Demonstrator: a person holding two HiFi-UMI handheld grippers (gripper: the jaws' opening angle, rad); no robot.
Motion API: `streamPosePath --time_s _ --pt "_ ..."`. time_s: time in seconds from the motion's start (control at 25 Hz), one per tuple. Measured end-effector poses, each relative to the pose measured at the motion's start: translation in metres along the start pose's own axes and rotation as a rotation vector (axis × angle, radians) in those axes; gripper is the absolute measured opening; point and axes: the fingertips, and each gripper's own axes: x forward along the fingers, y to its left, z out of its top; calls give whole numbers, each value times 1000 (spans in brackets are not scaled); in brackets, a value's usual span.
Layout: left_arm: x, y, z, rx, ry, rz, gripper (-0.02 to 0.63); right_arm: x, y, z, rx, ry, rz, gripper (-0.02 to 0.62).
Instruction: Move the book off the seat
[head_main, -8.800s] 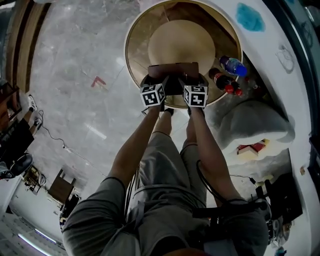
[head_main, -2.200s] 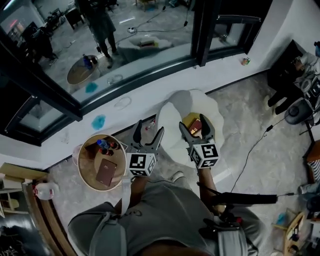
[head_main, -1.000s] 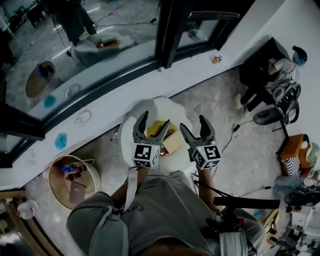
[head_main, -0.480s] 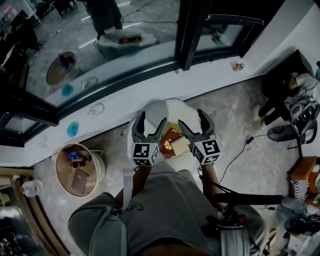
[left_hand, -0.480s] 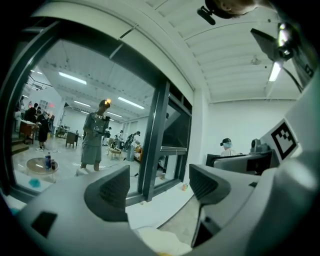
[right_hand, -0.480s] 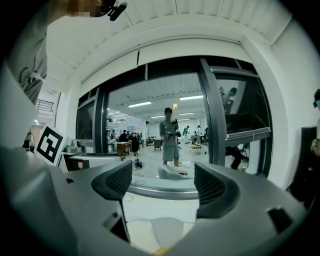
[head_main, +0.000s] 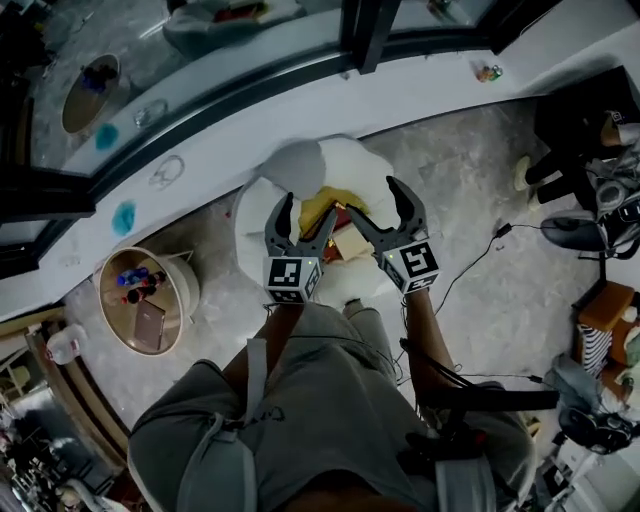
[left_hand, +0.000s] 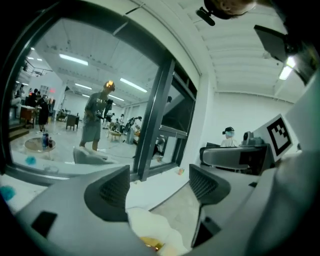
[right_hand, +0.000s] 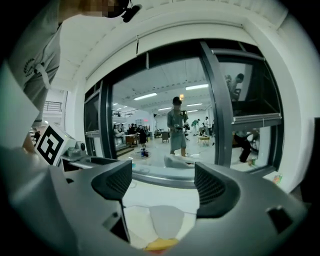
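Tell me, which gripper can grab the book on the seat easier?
Probably the right gripper, though barely. It and the left gripper hang open above the white seat, and the books lie nearer its jaws.

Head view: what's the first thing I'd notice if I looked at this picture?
Two open grippers, the left gripper and right gripper, hover above a puffy white seat in the middle, with colourful books lying on it. At lower left a round wooden table holds bottles and a brown book.
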Motion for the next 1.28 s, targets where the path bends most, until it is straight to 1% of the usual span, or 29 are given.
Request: streamPosePath --time_s 0.12,0.2,0.28,0.36,0.52,0.64,0.76,0.88,1.08,1.16,1.2,1.28 --pt "33 -9 -68 -5 98 -37 364 15 -21 -59 11 42 55 397" --pt "43 -13 -123 -21 174 -50 364 17 -30 -110 20 101 68 397" --pt "44 -12 -180 -54 248 -46 364 15 -35 -168 37 158 68 399" --pt "48 -6 -236 -87 307 -30 364 16 -46 -225 50 195 60 397" --pt "70 11 -346 -138 390 13 364 28 -67 -339 28 300 79 397" --pt "81 14 -431 -199 452 40 364 30 -72 -432 41 387 119 397" --pt "89 12 -505 -250 496 76 364 28 -74 -523 47 483 184 399" --pt "91 12 -570 -304 545 123 365 26 -84 -600 58 572 221 399" --pt "82 23 -658 -379 645 200 365 21 -114 -692 79 689 199 399" --pt "81 24 -686 -400 677 200 365 16 -118 -723 114 749 224 399" --pt "83 23 -697 -407 693 187 365 13 -119 -738 138 779 242 400" --pt "91 17 -719 -416 732 133 365 9 -117 -763 190 836 275 400"
